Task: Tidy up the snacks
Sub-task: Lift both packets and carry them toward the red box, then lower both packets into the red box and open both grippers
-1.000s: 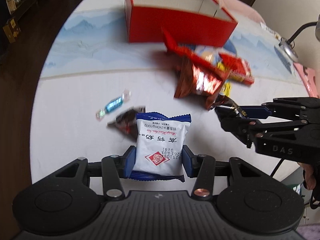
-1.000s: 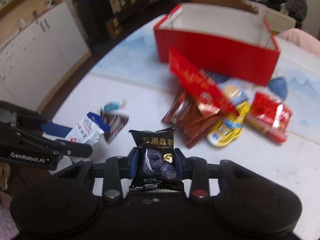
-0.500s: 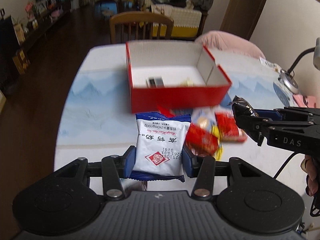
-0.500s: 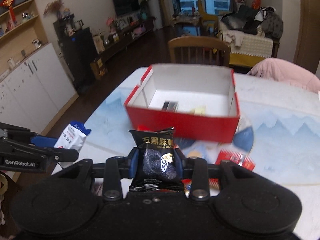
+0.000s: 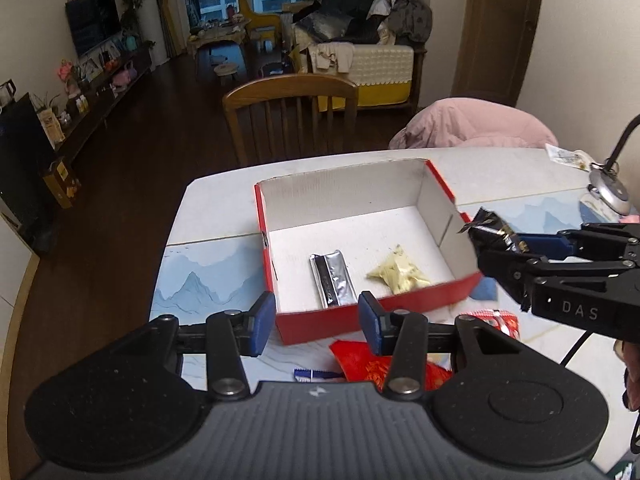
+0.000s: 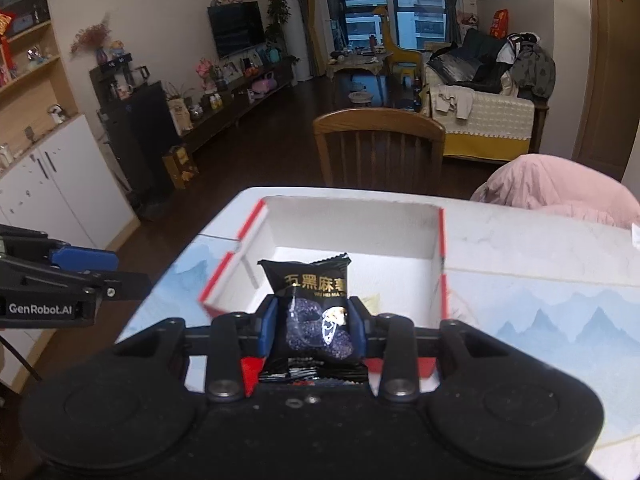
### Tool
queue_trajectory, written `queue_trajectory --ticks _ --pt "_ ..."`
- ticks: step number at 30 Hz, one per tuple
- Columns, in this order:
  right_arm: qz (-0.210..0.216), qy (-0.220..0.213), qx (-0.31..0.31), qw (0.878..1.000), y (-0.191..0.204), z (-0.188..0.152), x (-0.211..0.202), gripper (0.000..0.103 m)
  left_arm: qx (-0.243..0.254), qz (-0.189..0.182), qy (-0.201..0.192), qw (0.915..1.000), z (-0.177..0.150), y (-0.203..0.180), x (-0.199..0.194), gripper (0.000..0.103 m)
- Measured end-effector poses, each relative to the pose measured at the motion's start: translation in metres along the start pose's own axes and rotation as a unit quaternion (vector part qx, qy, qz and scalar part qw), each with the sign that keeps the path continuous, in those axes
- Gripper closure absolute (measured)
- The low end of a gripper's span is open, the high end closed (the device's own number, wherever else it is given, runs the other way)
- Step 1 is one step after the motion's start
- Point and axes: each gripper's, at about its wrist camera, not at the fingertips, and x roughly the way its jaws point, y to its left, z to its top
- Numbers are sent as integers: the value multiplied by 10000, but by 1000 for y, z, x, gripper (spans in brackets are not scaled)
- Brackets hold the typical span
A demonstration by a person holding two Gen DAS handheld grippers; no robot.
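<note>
A red cardboard box (image 5: 376, 320) with a white inside stands on the table; it also shows in the right wrist view (image 6: 440, 240). In it lie a silver bar (image 5: 334, 278) and a yellow wrapped snack (image 5: 398, 274). My left gripper (image 5: 316, 318) is open and empty at the box's near wall. A white and blue packet edge (image 5: 314, 374) shows below it on the table. My right gripper (image 6: 314, 328) is shut on a black snack packet (image 6: 314, 308) above the box's near wall; it shows at the box's right corner in the left wrist view (image 5: 494, 232).
Red snack packets (image 5: 372, 364) lie on the table before the box. A wooden chair (image 5: 290, 116) stands behind the table, a pink cushion (image 5: 472, 128) at the far right. A lamp base (image 5: 608, 190) and cable sit at the right edge.
My left gripper has opened and the white and blue packet has left it. Both grippers have risen and moved toward the box. The right gripper still holds the black packet.
</note>
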Motion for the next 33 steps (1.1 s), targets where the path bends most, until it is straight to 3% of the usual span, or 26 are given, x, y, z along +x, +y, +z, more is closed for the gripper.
queue_trajectory --ticks 6,12,17,25,33 --pt "134 182 119 9997 -16 -9 16 68 -150 -101 674 9976 -17 8 47 58" --pt "312 508 152 9981 -15 -45 23 68 -356 -47 1587 9867 -59 21 102 58" --pt "434 719 206 9963 -10 -68 27 67 -299 -8 2050 9783 -88 20 140 42" --pt "446 836 330 9950 -17 -79 27 67 -503 -164 2189 9743 -98 8 174 42" --pt "427 870 370 9946 -24 -79 28 67 -615 -7 2156 9745 -100 4 186 42"
